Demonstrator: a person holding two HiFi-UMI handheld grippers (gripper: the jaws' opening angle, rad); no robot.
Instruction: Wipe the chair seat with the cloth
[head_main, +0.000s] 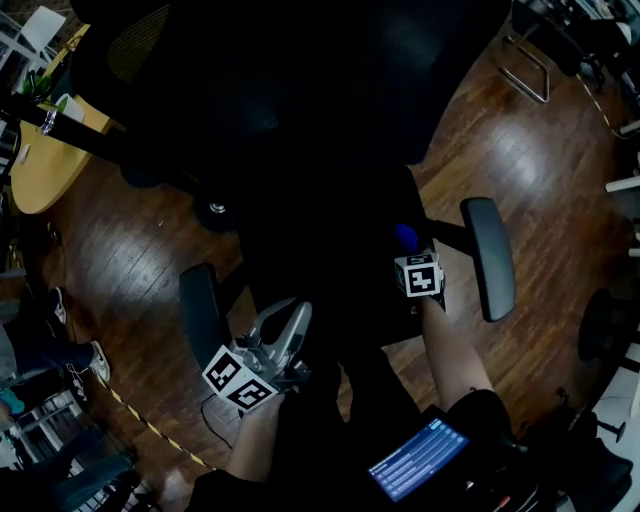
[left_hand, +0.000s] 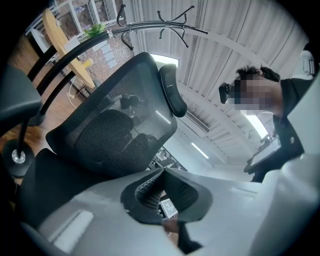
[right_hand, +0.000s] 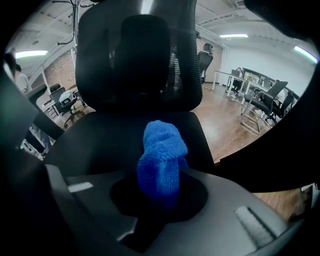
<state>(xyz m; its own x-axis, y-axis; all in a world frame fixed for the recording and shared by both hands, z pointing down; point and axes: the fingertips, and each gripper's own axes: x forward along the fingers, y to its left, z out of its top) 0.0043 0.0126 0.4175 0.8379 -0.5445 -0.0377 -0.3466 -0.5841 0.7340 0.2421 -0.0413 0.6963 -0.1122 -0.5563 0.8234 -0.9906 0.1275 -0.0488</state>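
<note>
A black office chair fills the head view, its seat (head_main: 320, 250) dark between two grey armrests (head_main: 203, 310) (head_main: 488, 255). My right gripper (head_main: 408, 250) is over the seat's right side, shut on a blue cloth (head_main: 405, 237). In the right gripper view the cloth (right_hand: 161, 155) sticks up out of the gripper (right_hand: 159, 192) and hides its fingertips, with the seat (right_hand: 100, 145) and mesh back (right_hand: 135, 55) beyond. My left gripper (head_main: 296, 312) hovers at the seat's front left, shut on nothing. It (left_hand: 163, 170) points up at the chair back (left_hand: 115, 125), off the seat.
Wooden floor (head_main: 520, 150) surrounds the chair. A yellow round table (head_main: 40, 160) stands at the far left, and other chairs and desks (right_hand: 260, 95) are off to the right. A lit tablet (head_main: 418, 458) hangs at my chest. Someone's feet (head_main: 95, 360) are at the left edge.
</note>
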